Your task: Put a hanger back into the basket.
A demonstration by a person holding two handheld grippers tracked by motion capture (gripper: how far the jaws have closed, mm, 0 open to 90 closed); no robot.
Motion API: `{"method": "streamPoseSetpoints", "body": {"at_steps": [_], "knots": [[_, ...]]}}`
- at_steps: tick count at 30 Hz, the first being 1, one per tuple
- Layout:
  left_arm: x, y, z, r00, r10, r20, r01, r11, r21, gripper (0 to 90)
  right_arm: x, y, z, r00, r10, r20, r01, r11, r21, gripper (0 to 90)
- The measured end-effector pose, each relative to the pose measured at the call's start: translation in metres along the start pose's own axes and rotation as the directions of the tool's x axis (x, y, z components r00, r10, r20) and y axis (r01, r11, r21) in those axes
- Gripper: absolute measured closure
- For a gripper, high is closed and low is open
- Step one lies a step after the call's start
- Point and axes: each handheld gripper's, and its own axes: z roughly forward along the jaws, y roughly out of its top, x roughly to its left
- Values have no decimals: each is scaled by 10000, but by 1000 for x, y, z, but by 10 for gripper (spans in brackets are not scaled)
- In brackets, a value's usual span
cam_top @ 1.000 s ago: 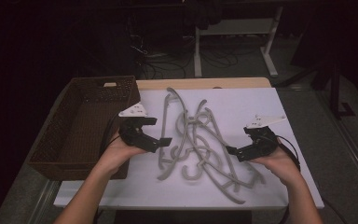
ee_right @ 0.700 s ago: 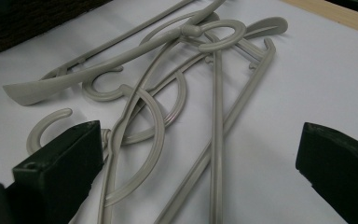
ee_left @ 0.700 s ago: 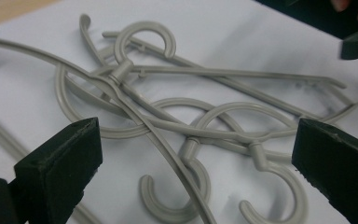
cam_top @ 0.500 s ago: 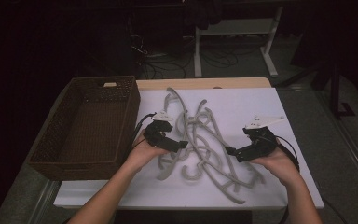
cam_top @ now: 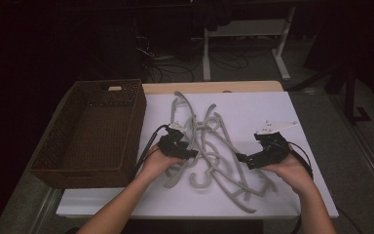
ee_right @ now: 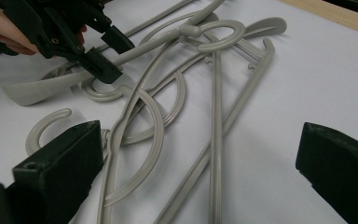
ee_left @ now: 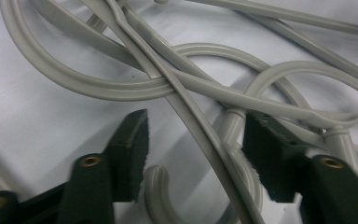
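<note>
Our left gripper (ee_left: 191,144) stands wide open, straddling a bar of the tangled grey plastic hangers (cam_top: 209,146), which runs lengthwise away between its jaws. Our right gripper (ee_right: 200,172), gaping and empty, waits just beside the pile.

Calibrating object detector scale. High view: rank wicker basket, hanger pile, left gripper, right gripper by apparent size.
1. wicker basket
2. hanger pile
3. left gripper and right gripper: look alike, unranked.

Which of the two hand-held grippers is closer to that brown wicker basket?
Left. The left gripper is over the tangle of grey hangers, just past the basket and its right wall. The right gripper is farther off, on the far side of the hangers.
</note>
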Motion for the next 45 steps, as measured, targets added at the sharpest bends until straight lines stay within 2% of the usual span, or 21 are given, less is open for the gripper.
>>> {"method": "streamPoseSetpoints", "body": {"at_steps": [1,3,6,9,12,19,23,29,39,43,45], "knots": [[1,0,1,9999,-79,73,79,10000,-9,453,0,0,0,10000,0,0,0,10000,0,6],[2,1,2,9998,-159,149,160,9998,-70,528,0,0,0,10000,4,-6,-4,10000,-27,6],[4,1,4,9992,-298,266,299,9995,-66,566,0,0,-1,10000,19,5,-19,10000,-42,6],[4,1,3,9988,-310,380,312,9995,-49,651,-1,0,-1,10000,8,16,-8,10000,-38,7],[5,1,3,9987,-357,352,357,9994,13,655,0,0,-1,10000,15,23,-15,10000,-47,7],[8,-1,-5,9979,-619,-191,616,9980,-161,695,0,0,0,10000,-24,78,24,10000,-7,7],[14,-3,-10,9949,-864,-525,842,9956,-420,745,-1,0,0,10000,-18,90,18,10000,-47,7],[21,-4,-17,9910,-1083,-791,1030,9923,-684,807,-1,0,0,10000,-27,93,27,10000,-13,8],[23,1,-34,9907,-835,-1078,684,9882,-1368,828,-1,-1,1,9999,-54,120,54,10000,14,8],[20,9,-45,9934,-696,-908,546,9860,-1577,829,-1,-1,0,9999,-20,129,20,10000,-14,8],[17,14,-52,9943,-469,-960,308,9863,-1623,829,-2,-1,0,9999,-29,129,29,10000,-22,8]]}}
